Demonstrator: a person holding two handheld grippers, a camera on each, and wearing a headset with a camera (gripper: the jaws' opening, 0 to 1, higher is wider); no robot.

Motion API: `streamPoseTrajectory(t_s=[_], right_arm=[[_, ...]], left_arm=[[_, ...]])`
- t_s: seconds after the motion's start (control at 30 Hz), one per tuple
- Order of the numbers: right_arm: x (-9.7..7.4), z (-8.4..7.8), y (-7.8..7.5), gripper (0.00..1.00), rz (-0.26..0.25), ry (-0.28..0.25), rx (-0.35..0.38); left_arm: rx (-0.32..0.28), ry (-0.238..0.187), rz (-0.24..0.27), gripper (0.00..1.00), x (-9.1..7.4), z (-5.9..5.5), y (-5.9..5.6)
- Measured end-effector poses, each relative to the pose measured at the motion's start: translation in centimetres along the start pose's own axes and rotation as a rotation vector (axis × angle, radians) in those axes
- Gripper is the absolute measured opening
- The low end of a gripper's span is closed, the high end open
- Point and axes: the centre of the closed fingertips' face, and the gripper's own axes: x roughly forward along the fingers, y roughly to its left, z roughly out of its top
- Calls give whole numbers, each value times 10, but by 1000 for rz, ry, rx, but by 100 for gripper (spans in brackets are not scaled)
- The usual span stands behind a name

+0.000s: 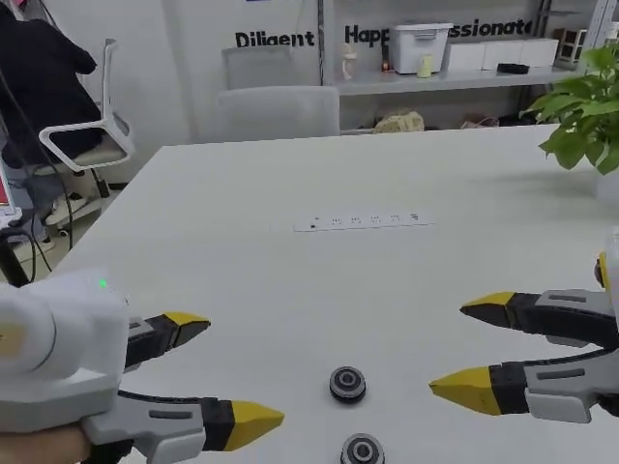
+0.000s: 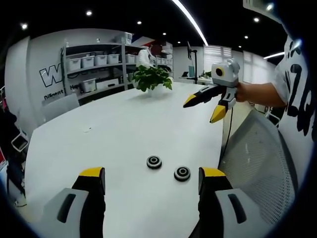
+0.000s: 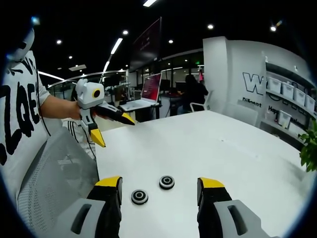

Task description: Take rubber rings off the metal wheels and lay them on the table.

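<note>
At the lower left of the head view I have my left gripper (image 1: 244, 369) held above the white table (image 1: 290, 193). Its yellow-tipped jaws are spread wide with nothing between them. Just to its right, near the table's front edge, lie the two metal wheels, the farther wheel (image 1: 347, 383) and the nearer wheel (image 1: 362, 450). They sit close together without touching, each flat on the tabletop with a dark rubber ring (image 1: 335, 384) around its metal hub. Both grippers are apart from them. In the left gripper view the pair (image 2: 154, 162) lies just beyond the jaw tips, and the right gripper view shows the same. Further right, my right gripper (image 1: 447, 346) points left toward the wheels from above the table, jaws likewise wide open and empty. Beyond, from left to right, I see a white office chair (image 1: 92, 126), a socket strip (image 1: 363, 221) set into the mid-table, and a potted plant (image 1: 585, 106) at the far right edge.
</note>
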Motion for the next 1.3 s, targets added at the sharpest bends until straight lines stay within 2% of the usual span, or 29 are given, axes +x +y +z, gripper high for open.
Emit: streamPoseTrajectory(t_s=[0.33,0.8,1.1,1.3], right_arm=[[9,1,-7,59,22,-5,-4],[22,-11,-9,57,58,5,7],[32,-24,-4,54,98,24,-8],[39,-36,1,53,134,56,-26]], left_arm=[[-5,3,-21,74,9,-3,2],[-16,11,-54,73,22,-8,0],[-13,14,-83,73,32,-12,-4],[3,28,-118,72,41,-18,-9]])
